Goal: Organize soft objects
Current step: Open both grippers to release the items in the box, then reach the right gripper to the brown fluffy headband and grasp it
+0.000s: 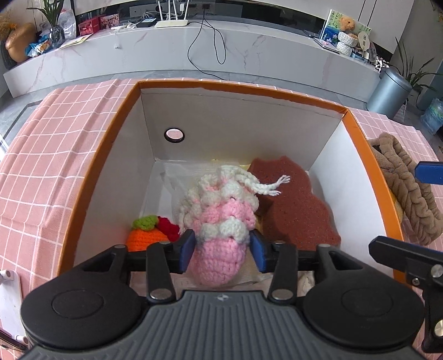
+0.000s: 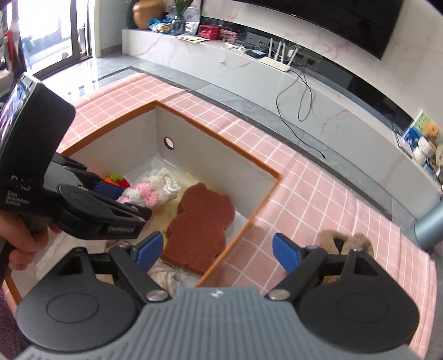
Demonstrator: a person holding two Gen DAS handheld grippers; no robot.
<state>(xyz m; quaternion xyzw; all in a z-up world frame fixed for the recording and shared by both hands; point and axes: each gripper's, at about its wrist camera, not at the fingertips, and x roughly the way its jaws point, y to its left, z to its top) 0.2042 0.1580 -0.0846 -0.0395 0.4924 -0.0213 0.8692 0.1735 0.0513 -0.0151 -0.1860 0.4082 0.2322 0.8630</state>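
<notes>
Both tongs, left (image 1: 223, 250) and right (image 2: 217, 250), apart; one pink-and-white knit pouch (image 1: 221, 221), one brown sponge (image 1: 299, 205), in one orange box (image 1: 357, 133).

Both grippers' (image 1: 223, 250) (image 2: 217, 250) jaws apart

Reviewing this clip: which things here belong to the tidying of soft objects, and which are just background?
Job:
- orange box
- pink-and-white crochet pouch, between the left tool's open pads
- crochet carrot
- brown bear-shaped sponge
- fluffy brown headband, outside the box

Background:
- router
- grey bin
- glass vase
</notes>
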